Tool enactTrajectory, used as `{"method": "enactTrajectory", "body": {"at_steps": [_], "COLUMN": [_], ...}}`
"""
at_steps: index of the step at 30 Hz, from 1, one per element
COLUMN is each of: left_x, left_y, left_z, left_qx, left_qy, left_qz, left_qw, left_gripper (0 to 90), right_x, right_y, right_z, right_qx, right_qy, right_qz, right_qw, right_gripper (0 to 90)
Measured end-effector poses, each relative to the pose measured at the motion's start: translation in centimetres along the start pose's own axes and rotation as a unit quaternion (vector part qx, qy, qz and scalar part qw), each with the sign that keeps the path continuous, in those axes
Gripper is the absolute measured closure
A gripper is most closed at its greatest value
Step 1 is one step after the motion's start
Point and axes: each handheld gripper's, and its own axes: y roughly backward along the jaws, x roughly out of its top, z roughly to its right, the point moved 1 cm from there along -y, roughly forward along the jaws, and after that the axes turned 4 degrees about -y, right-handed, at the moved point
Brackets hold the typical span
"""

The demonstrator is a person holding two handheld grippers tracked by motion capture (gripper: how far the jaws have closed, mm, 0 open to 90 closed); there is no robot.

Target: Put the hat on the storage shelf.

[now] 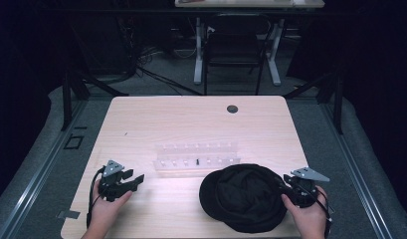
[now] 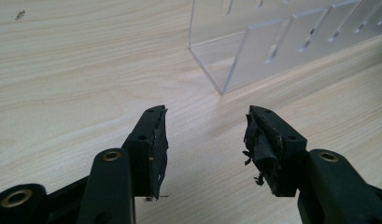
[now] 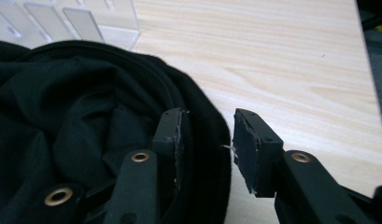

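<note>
Black fabric cap (image 1: 245,195), soft and rumpled, lying open side up on the pale wood surface (image 1: 191,119) near its front edge, right of centre; dark folds bunched inside, a thicker rolled rim round the outside, brim part bulging toward the left in the high view. Seen close in the right gripper view as deep creased cloth (image 3: 76,121) with the rim curving past the fingers. Right gripper (image 3: 207,144) at the cap's right edge, fingers moderately apart and straddling the rim: one finger (image 3: 172,140) inside against the cloth, the other outside over bare wood, not yet pinched together. Right hand (image 1: 308,214) wrapped round the gripper at the front right corner of the surface. Left gripper (image 2: 205,140) well apart from the cap, low over bare wood on the front left, fingers spread wide with nothing between them, torn black padding showing on the inner faces; left hand (image 1: 109,206) behind it. Clear acrylic rack (image 1: 197,158) with slotted dividers just behind the cap, its near corner close ahead of the left fingers and its end wall (image 3: 118,32) just beyond the cap's rim. Little margin between cap and front edge; right edge of the surface close beside the right gripper; broad bare wood behind the rack and across the left side; small dark round grommet (image 1: 232,108) near the far edge.
</note>
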Motion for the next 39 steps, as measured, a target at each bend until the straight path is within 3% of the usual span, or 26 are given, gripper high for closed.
{"method": "enactTrajectory", "body": {"at_steps": [12,17,26,28,32,35,39], "left_x": [0.1,0.0,-0.1,0.0,0.0,0.0,0.0], "left_y": [0.3,0.3,0.7,0.7,0.6,0.6,0.6], "left_z": [0.1,0.1,0.0,0.0,-0.1,0.0,0.1], "left_qx": [0.005,0.005,0.006,0.006,0.004,0.004,0.002], "left_qy": [-0.004,-0.005,-0.007,-0.008,-0.007,-0.009,-0.013], "left_qz": [0.003,-0.004,0.003,0.004,0.003,0.004,0.003], "left_qw": [1.0000,1.0000,1.0000,0.9999,1.0000,0.9999,0.9999], "left_gripper": [47.0,47.0,47.0,46.9,46.9,46.8,46.8], "right_x": [0.2,0.9,2.6,3.0,3.6,3.8,3.9], "right_y": [0.7,0.8,1.4,1.4,1.5,1.9,1.9], "right_z": [0.9,1.4,1.2,1.3,1.6,1.7,1.8], "right_qx": [-0.015,-0.004,0.012,0.025,0.017,0.026,0.037], "right_qy": [-0.019,-0.065,-0.082,-0.088,-0.086,-0.104,-0.097], "right_qz": [0.016,-0.040,-0.090,-0.108,-0.137,-0.157,-0.182], "right_qw": [0.9996,0.9971,0.9925,0.9900,0.9867,0.9819,0.9778], "right_gripper": [61.8,65.2,62.5,62.5,63.8,66.4,70.8]}}
